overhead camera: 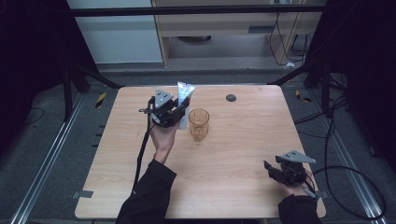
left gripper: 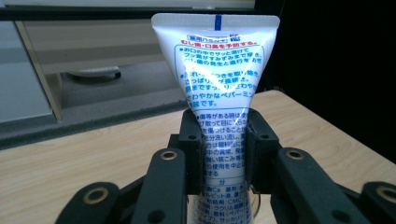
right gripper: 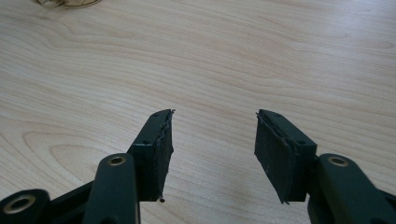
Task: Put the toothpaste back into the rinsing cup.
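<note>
Left gripper clamped on upright white printed toothpaste tube beside clear amber glass cup; right gripper wide apart over light wooden table.

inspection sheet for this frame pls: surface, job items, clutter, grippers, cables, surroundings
Surface: light wood table, bare grain, no spills seen.
Job's things: white tube held upright, crimped end up, above the table; amber glass standing just right of it.
Clutter: small dark disc near the far edge.
Grippers: left gripper clamped on the tube's lower half; right gripper open, holding nothing, low over the table's near right corner.
Cables: one trails from the left gripper down the forearm; loops on the floor at right.
Surroundings: dark curtains both sides, metal floor rails, wooden cabinet beyond.
</note>
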### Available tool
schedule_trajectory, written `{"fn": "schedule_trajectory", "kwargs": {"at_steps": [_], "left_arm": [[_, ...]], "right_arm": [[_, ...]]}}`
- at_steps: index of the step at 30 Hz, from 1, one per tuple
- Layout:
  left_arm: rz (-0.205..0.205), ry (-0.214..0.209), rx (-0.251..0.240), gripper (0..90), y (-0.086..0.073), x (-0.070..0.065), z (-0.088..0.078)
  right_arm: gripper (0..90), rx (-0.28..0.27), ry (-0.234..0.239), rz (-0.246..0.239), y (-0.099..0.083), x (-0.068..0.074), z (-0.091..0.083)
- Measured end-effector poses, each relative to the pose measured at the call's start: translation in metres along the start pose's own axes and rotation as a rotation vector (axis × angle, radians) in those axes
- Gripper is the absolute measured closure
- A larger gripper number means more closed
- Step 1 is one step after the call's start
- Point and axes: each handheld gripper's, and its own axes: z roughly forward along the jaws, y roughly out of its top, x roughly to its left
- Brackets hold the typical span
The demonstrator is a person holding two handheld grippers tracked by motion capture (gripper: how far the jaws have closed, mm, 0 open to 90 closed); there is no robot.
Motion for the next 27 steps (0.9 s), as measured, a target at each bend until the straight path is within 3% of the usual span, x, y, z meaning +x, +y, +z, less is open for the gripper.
{"fn": "schedule_trajectory", "kwargs": {"at_steps": [9, 27], "left_arm": [[-0.039, 0.015, -0.077, 71.5, 0.002, -0.001, 0.020], [-0.034, 0.018, -0.078, 71.4, -0.005, -0.009, 0.063]], "right_arm": [[45.8, -0.002, 0.004, 0.003, 0.000, 0.000, 0.001], [44.8, -0.006, 0.006, 0.006, -0.001, 0.000, 0.003]]}}
